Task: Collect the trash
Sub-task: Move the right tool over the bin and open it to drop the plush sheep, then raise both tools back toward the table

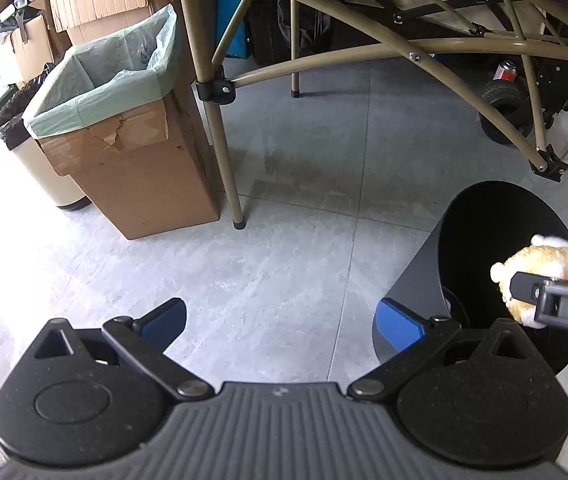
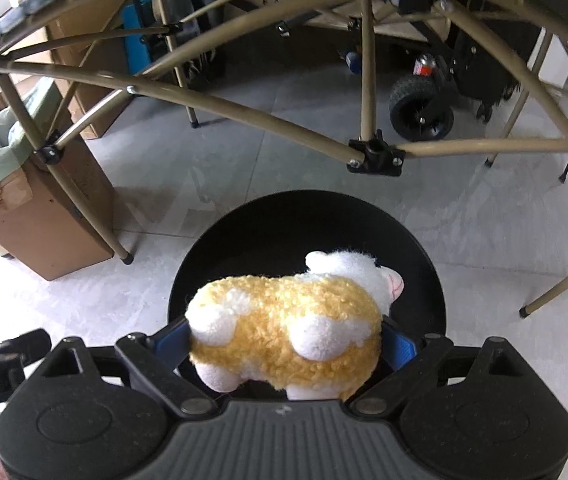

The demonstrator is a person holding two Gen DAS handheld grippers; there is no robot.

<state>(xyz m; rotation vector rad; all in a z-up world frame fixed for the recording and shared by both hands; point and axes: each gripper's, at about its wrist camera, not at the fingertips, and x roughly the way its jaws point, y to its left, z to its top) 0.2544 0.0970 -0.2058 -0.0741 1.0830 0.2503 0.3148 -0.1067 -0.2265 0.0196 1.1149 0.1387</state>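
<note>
A yellow and white plush sheep (image 2: 288,324) is clamped sideways between the blue pads of my right gripper (image 2: 284,340), directly above the mouth of a black round bin (image 2: 424,276). From the left wrist the same sheep (image 1: 556,264) shows at the right edge, held over the black bin (image 1: 416,280). My left gripper (image 1: 280,320) hangs open over the grey floor just left of the bin, nothing between its fingers. The bin's inside is dark; something pale lies low in it.
A cardboard box lined with a green bag (image 1: 124,136) stands at the left, with a beige bin holding a dark bag (image 1: 24,148) beside it. A folding table's tan legs (image 1: 224,128) arch over the floor. A black wheeled cart (image 2: 424,108) stands behind.
</note>
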